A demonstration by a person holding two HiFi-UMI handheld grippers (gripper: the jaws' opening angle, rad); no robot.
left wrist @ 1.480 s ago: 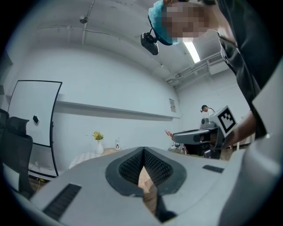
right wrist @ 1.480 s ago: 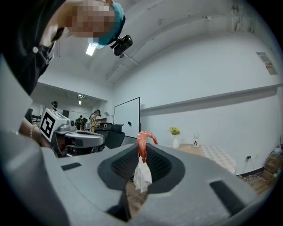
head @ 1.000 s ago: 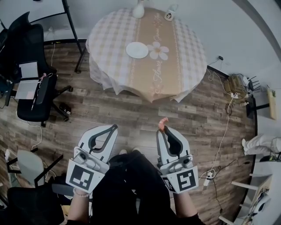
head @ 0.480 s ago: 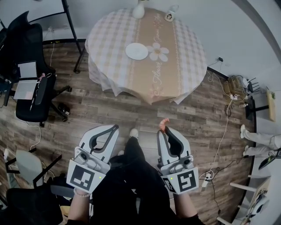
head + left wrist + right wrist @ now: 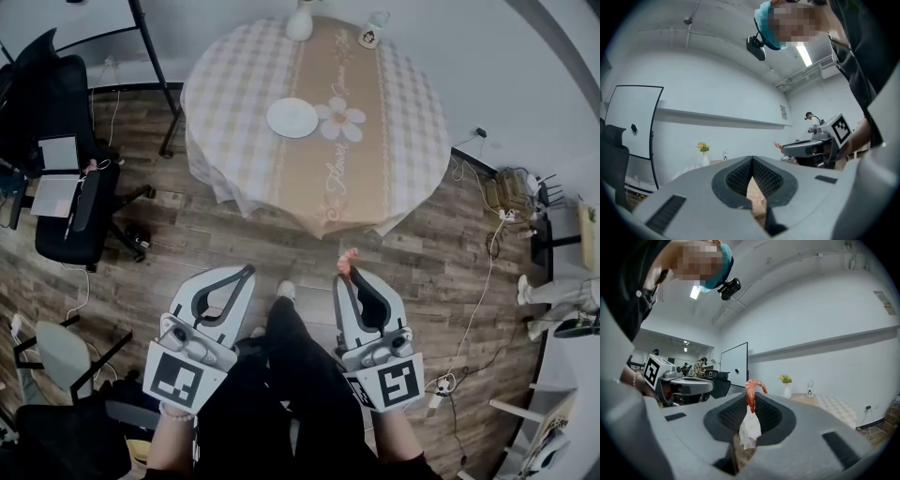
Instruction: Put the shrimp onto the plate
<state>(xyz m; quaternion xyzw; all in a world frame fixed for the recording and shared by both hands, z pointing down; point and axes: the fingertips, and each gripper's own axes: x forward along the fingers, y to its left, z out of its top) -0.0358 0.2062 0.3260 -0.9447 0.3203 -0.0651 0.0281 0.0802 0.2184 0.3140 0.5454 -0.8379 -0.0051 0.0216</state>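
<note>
An orange-red shrimp [image 5: 348, 262] sticks out past the tips of my right gripper [image 5: 348, 277], whose jaws are shut on it. In the right gripper view the shrimp [image 5: 752, 391] curls up above the closed tips. My left gripper [image 5: 246, 272] is level with it to the left, jaws pressed together with nothing between them. A white plate [image 5: 292, 118] lies on the round table [image 5: 403, 122] far ahead, left of a flower print. Both grippers hang over the wooden floor, well short of the table.
A white vase [image 5: 299, 21] and a small white bottle [image 5: 369, 36] stand at the table's far edge. A black office chair [image 5: 56, 178] stands at left. Cables and boxes [image 5: 511, 187] lie on the floor at right. My dark-trousered legs [image 5: 281, 375] are between the grippers.
The table has drifted slightly nearer and rightward in the head view as I step forward. Both grippers keep their pose and the shrimp stays clamped.
</note>
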